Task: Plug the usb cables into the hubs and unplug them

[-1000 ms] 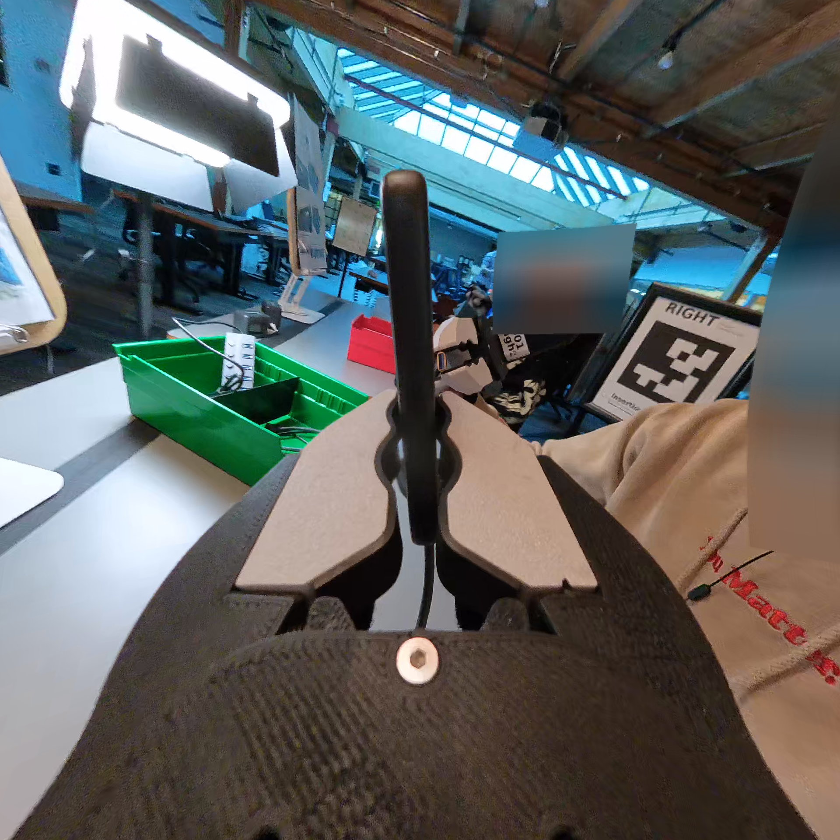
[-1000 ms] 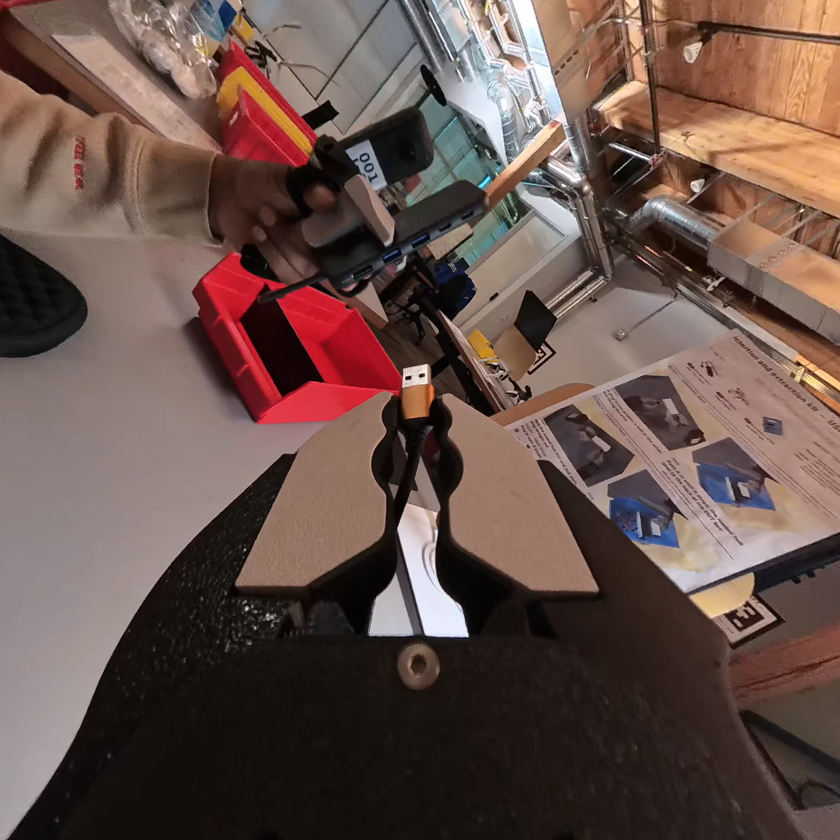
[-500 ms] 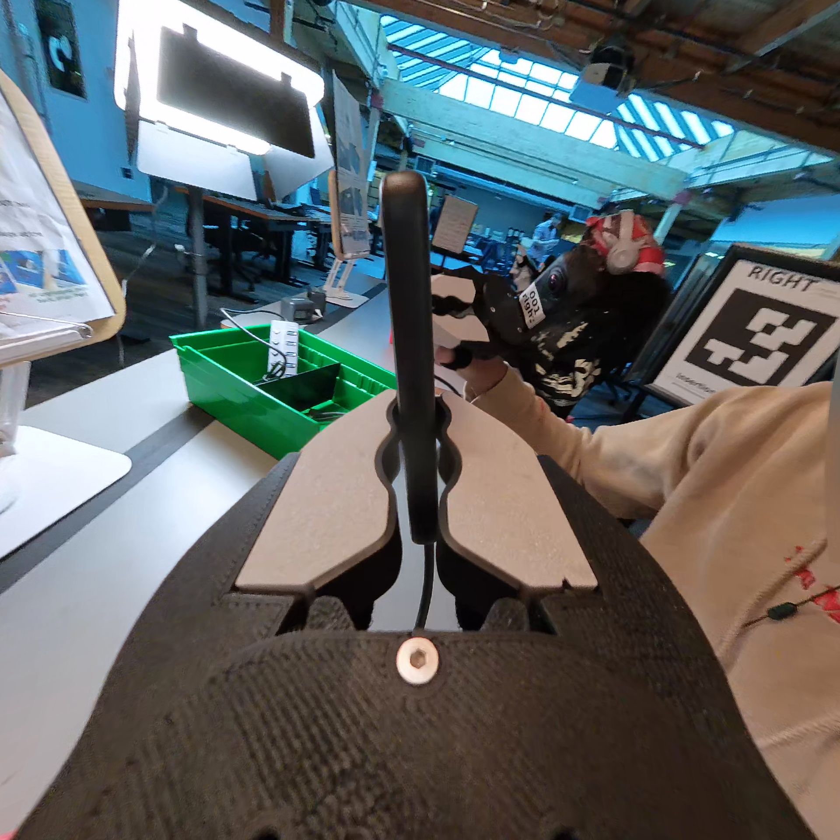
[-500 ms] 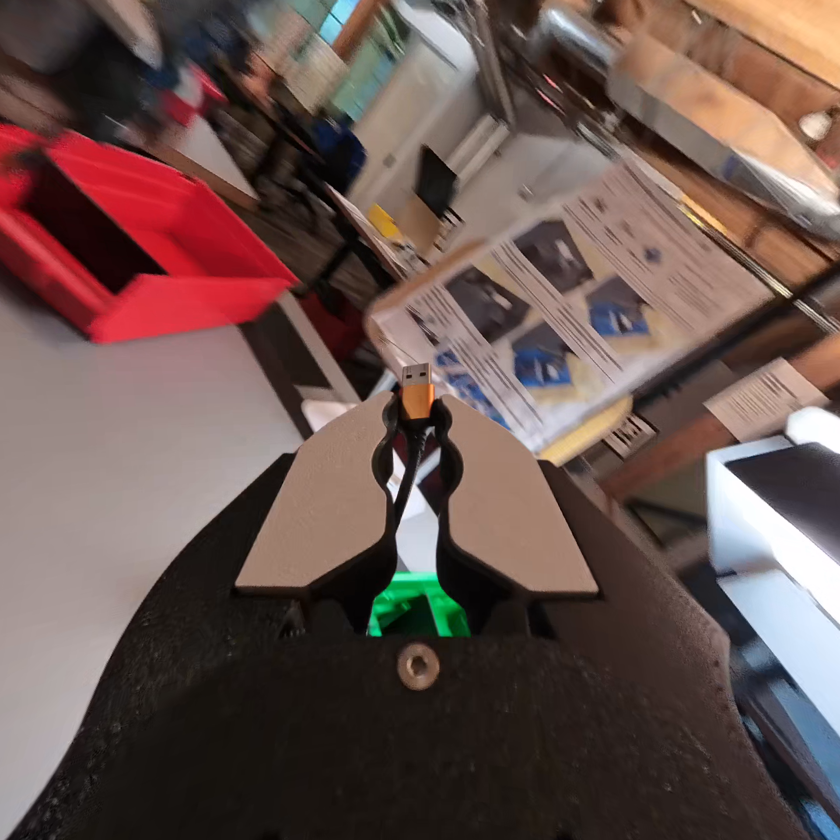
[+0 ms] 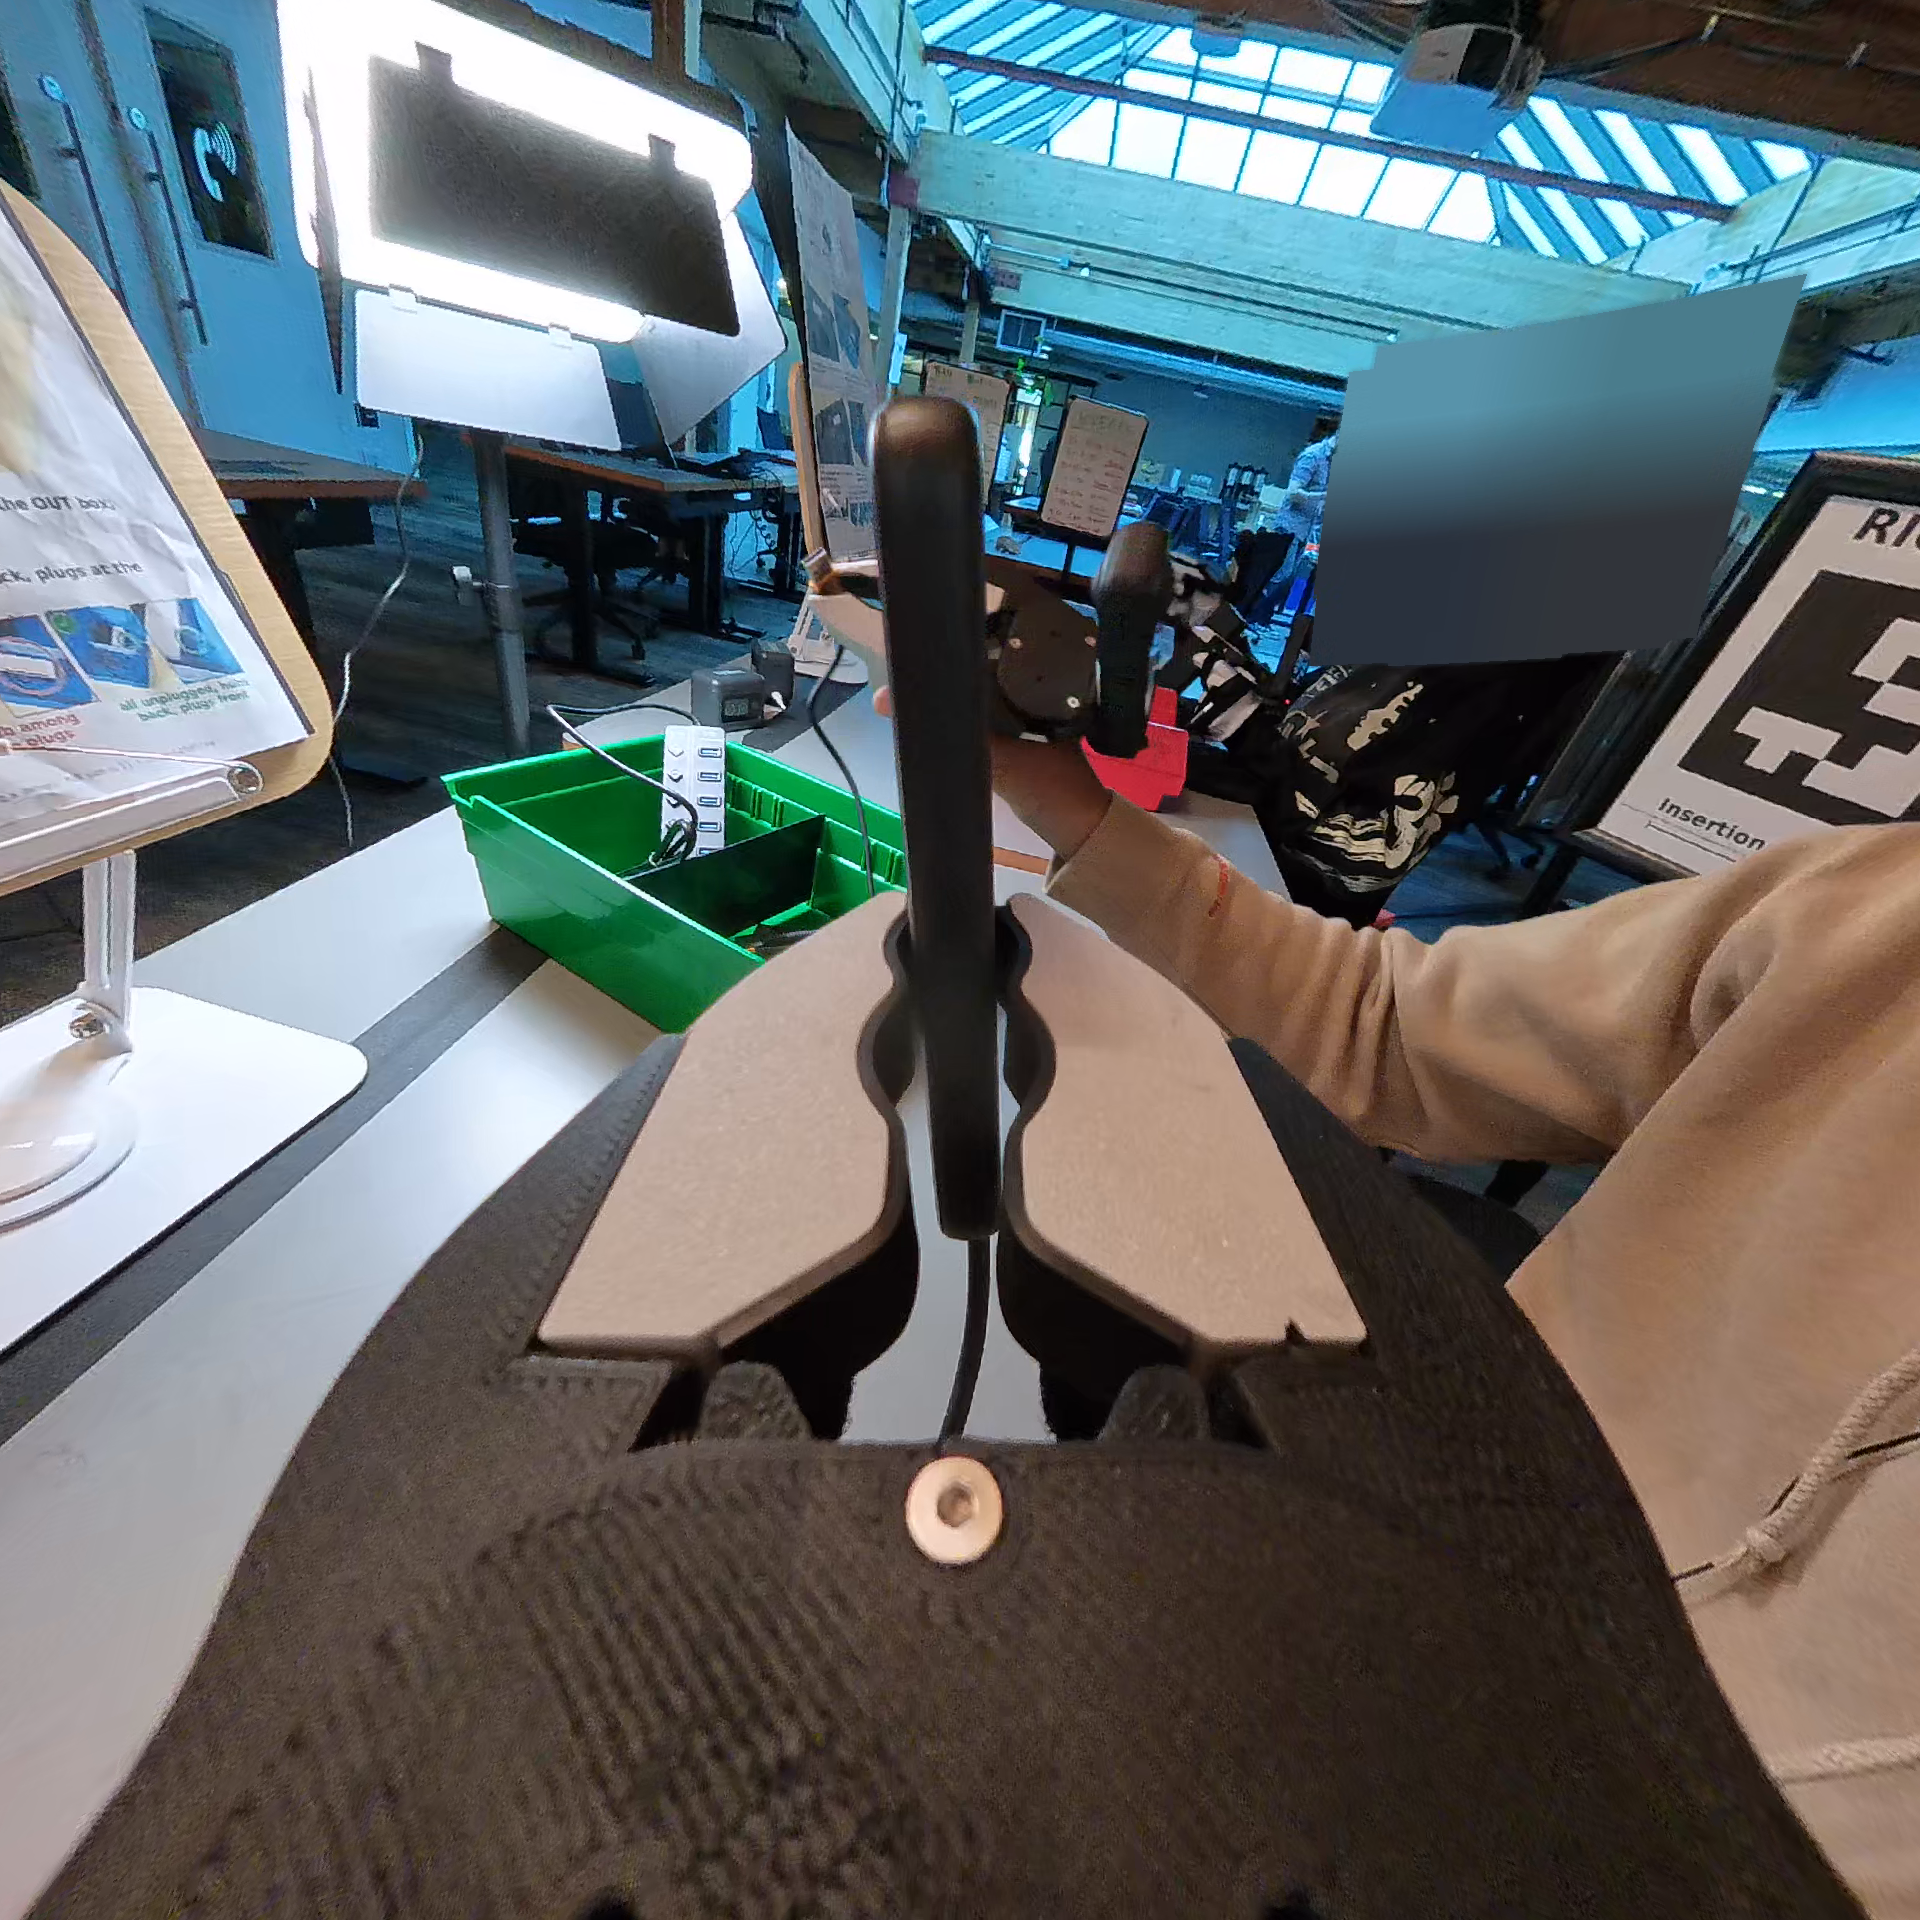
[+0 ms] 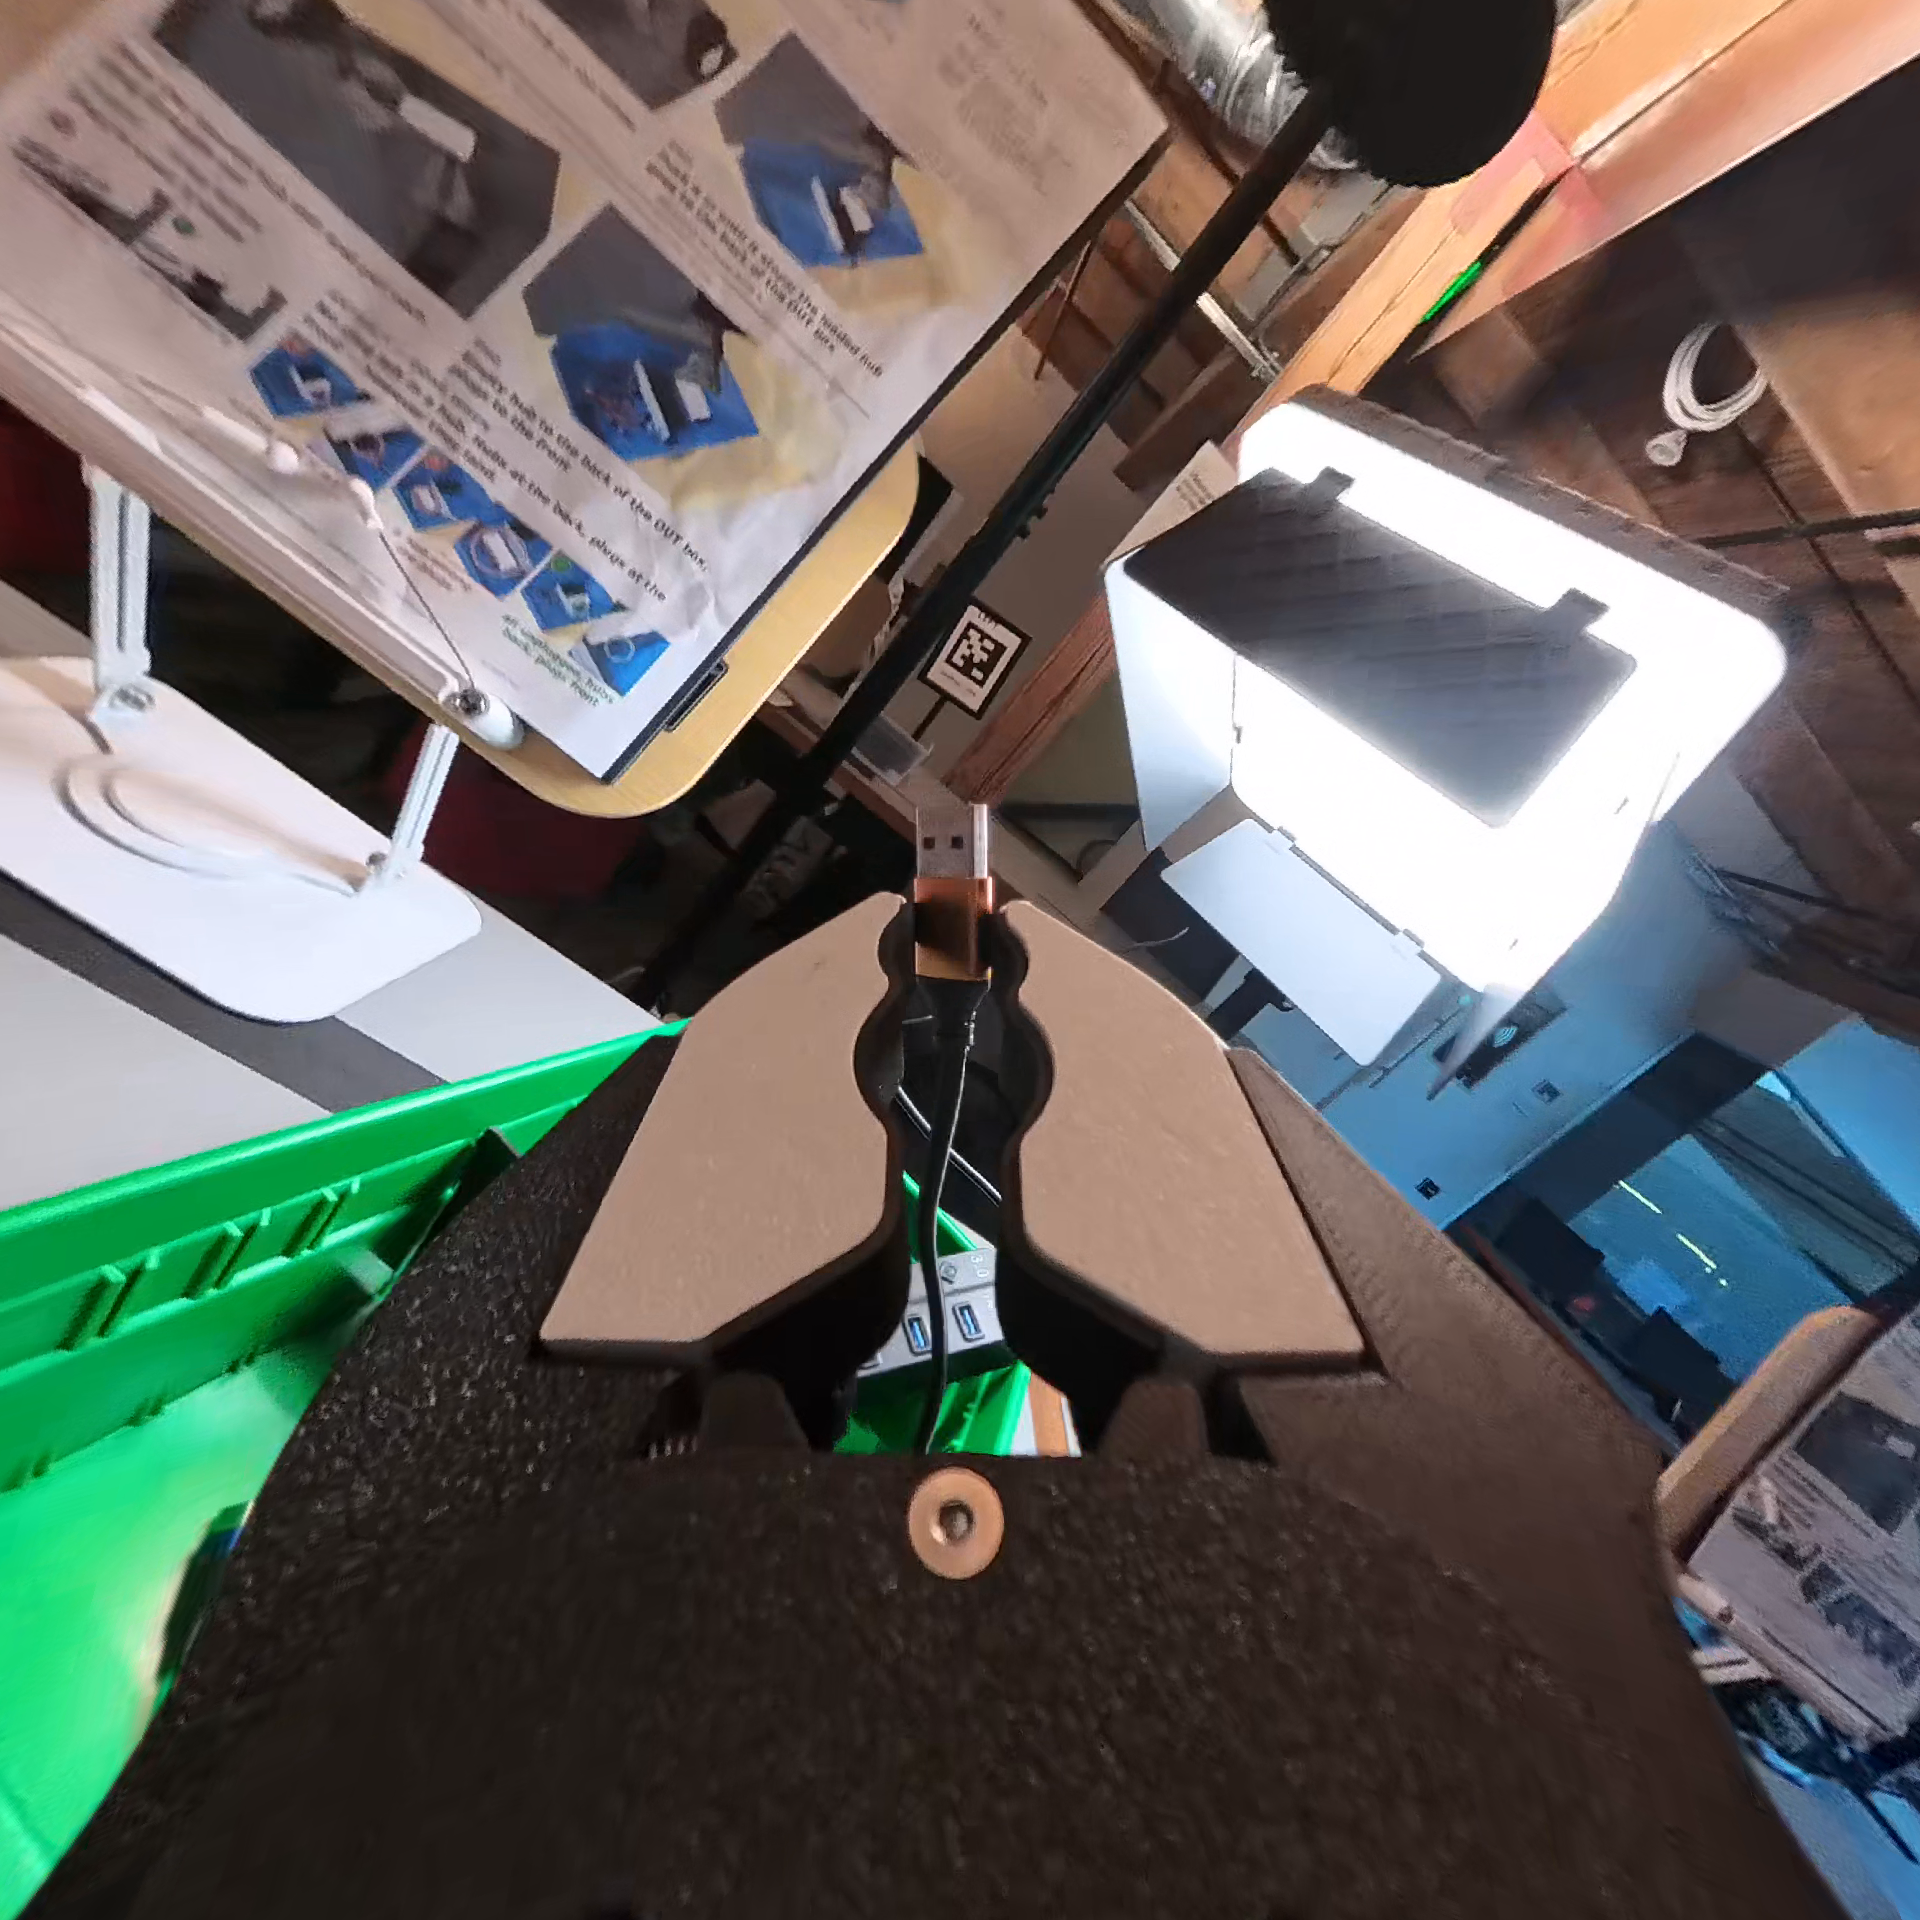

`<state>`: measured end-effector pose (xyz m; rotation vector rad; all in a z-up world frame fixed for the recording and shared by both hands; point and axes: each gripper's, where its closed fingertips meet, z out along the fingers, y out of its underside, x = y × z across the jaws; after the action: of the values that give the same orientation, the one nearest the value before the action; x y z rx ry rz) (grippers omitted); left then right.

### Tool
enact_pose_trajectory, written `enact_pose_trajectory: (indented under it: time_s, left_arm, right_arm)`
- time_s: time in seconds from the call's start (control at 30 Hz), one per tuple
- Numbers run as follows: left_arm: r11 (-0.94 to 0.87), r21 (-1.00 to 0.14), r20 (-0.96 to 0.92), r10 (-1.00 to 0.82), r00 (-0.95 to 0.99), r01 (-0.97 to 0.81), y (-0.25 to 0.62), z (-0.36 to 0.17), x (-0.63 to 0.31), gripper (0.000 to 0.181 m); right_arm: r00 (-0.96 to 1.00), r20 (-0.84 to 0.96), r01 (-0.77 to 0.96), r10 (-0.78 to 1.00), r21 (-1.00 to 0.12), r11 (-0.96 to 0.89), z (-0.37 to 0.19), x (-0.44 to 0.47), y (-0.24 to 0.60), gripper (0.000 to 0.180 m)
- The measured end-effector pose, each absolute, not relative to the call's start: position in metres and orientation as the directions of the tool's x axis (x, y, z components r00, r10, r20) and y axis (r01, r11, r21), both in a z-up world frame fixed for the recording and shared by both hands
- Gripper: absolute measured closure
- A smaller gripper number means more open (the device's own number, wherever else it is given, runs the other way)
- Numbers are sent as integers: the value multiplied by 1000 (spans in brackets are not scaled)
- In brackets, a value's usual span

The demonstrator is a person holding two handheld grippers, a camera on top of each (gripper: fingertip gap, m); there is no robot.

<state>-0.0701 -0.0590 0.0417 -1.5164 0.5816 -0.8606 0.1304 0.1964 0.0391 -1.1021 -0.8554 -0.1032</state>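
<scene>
Left wrist view, left gripper (image 5: 951, 997) clamped on upright black hub (image 5: 935, 790), above grey table (image 5: 312, 1143), green bin (image 5: 582, 894) beyond, skylit workshop; right wrist view, right gripper (image 6: 951, 987) pinching orange-collared USB plug (image 6: 951, 894), over green bin (image 6: 208, 1299), lit panel lamp (image 6: 1455, 707) behind.

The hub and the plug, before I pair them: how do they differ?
The hub in the left gripper is long, plain and dark; the plug in the right gripper is short, with a copper collar and bare metal tip. Both stand clamped between shut fingers, cords trailing back.
</scene>
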Motion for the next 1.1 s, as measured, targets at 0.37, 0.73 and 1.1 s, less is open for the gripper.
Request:
enact_pose_trajectory:
  time_s: [0.37,0.73,1.1]
  left_arm:
    - [-157,-984,177,-781,598,86,-55,31,-65,168]
    - [-174,-982,182,-786,590,72,-53,24,-59,168]
    - [-182,-982,181,-787,590,60,-53,21,-58,168]
  right_arm:
    - [275,670,742,690,-604,290,-79,115,198,172]
    - [166,604,866,779,-468,179,-102,139,178,172]
    - [284,519,939,806,-321,-125,-111,185,171,172]
